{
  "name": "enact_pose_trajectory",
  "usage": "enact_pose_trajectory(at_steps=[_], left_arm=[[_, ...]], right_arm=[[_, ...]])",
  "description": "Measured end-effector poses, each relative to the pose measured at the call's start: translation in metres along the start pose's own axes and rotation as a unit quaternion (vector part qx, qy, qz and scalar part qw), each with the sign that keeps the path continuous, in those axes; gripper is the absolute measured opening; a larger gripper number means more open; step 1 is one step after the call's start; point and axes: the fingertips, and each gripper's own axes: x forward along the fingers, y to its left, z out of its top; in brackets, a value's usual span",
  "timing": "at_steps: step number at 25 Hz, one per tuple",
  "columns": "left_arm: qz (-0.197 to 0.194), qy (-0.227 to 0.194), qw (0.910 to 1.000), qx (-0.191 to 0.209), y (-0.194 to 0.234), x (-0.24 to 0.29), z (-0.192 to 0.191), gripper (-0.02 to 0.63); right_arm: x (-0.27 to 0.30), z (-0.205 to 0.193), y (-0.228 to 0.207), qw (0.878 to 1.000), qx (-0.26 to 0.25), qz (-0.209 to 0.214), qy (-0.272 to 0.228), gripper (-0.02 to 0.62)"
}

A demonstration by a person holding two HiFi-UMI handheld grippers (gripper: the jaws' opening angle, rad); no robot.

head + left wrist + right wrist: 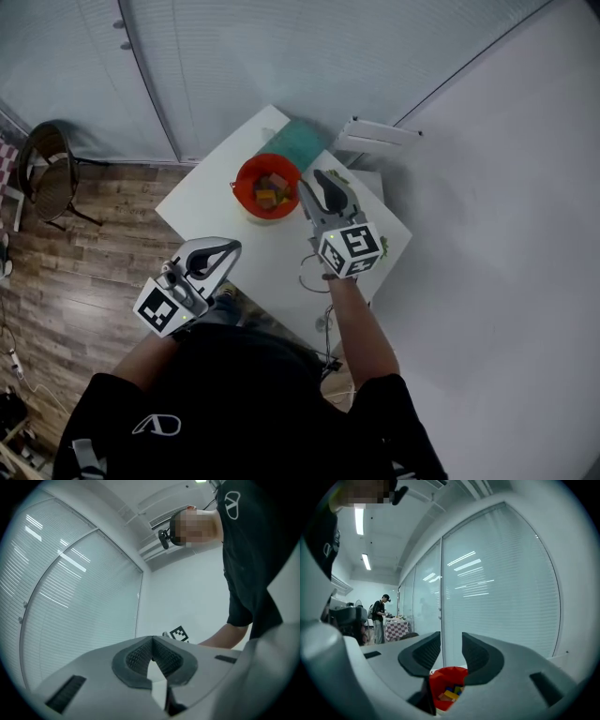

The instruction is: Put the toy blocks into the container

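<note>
Your right hand-held gripper [313, 184] hung part-open, empty, by the container [246, 174] holding blocks [270, 194]. The left hand-held gripper [152, 641] was closed, empty. Drop seemingly done; next, check the counter [234, 234] for strays.

On the far part of a white square worktop [211, 220], a red round plastic container [242, 190] with multicoloured toy blocks [270, 194] inside. Just beyond it, a teal flat sheet [302, 145]. Just right of the container, above the worktop, the right claw [315, 180], pointing far. At the worktop's near left edge, the left claw [231, 247], pointing right, well apart from the container. Far left, on wood-plank floor [94, 272], a dark round-backed chair [47, 173].
</note>
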Motion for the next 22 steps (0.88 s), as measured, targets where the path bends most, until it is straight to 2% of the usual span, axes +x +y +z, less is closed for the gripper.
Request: enact_pose_trajectory(at_steps=[8, 18, 22], left_arm=[[-0.042, -0.004, 0.9991, -0.004, -0.018, 0.026, 0.002, 0.005], [-0.097, -0.008, 0.9951, -0.011, -0.047, 0.062, -0.001, 0.006], [-0.117, -0.009, 0.9930, -0.013, -0.056, 0.073, 0.000, 0.005]], right_arm=[[-0.088, 0.053, 0.013, 0.997, -0.014, -0.035, -0.062, 0.115], [-0.163, 0.059, 0.029, 0.992, -0.002, -0.085, -0.098, 0.080], [-0.179, 0.053, 0.033, 0.990, -0.002, -0.101, -0.094, 0.064]])
